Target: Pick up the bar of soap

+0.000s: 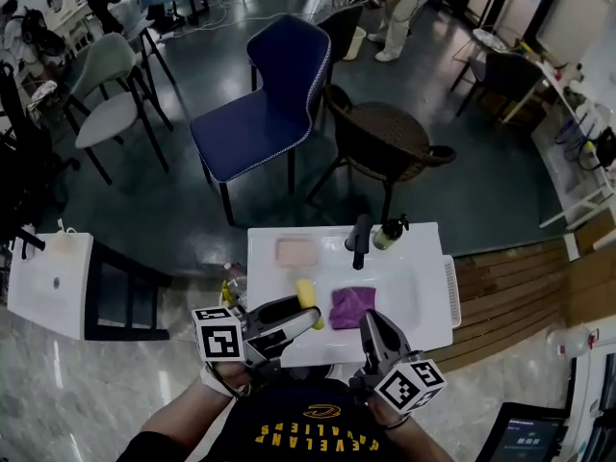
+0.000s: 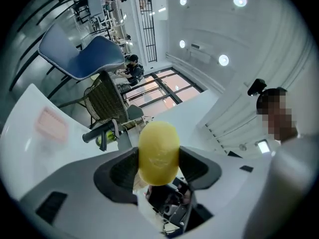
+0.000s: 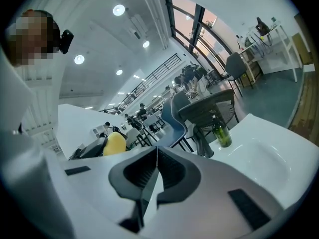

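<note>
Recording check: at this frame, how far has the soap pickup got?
Done: the yellow oval bar of soap is clamped between the jaws of the left gripper. That gripper's view tilts up toward the ceiling, so the bar looks lifted off the white sink. In hand: holding the bar. The right gripper is shut and empty. Left: seemingly nothing beyond a secure hold. The purple cloth lies in the basin.
</note>
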`<state>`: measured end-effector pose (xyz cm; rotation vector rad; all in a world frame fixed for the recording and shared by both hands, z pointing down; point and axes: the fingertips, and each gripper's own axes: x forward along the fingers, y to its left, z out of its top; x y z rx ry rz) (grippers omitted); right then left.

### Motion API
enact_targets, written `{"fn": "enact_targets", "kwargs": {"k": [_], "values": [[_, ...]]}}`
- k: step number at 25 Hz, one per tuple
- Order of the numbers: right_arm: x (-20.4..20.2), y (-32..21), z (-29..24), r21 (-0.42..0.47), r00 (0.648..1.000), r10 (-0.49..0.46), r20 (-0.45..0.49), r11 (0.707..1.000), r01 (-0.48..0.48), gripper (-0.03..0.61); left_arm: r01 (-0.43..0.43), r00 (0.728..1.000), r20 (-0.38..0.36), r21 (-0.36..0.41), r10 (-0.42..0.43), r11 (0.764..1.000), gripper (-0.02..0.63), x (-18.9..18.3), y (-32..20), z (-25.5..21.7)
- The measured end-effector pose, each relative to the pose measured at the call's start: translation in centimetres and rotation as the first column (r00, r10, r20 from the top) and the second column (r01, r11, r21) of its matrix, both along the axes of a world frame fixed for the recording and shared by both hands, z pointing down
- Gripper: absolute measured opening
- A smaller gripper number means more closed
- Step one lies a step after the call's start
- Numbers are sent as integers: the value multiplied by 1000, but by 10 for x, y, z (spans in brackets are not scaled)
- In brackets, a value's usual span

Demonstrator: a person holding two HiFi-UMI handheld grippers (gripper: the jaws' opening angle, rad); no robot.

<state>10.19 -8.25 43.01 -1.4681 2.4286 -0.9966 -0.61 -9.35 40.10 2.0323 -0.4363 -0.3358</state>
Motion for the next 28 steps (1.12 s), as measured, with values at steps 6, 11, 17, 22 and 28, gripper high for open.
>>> {"fn": "enact_targets", "kwargs": {"k": [6, 11, 17, 22, 28], "values": [[-2, 1, -7, 19, 1000, 8, -13, 1000, -8, 18, -11, 997, -73, -26, 9, 1000, 267, 5, 21, -7], [-3, 3, -7, 22, 1000, 9, -15, 1000, -9, 18, -38, 992, -120, -18, 36, 999, 267, 12, 35, -17], [-5, 3, -7, 42, 999, -2, -36, 999, 4, 18, -46, 989, -142, 9, 47, 999, 267, 12, 38, -21], [-11, 4, -17, 73, 998, -14, -64, 997, 19, 18, -56, 987, -150, -5, 54, 998, 267, 10, 38, -20], [-11, 2, -19, 78, 997, -10, -70, 997, 16, 18, -78, 985, -154, -7, 76, 997, 267, 15, 35, -20]]}}
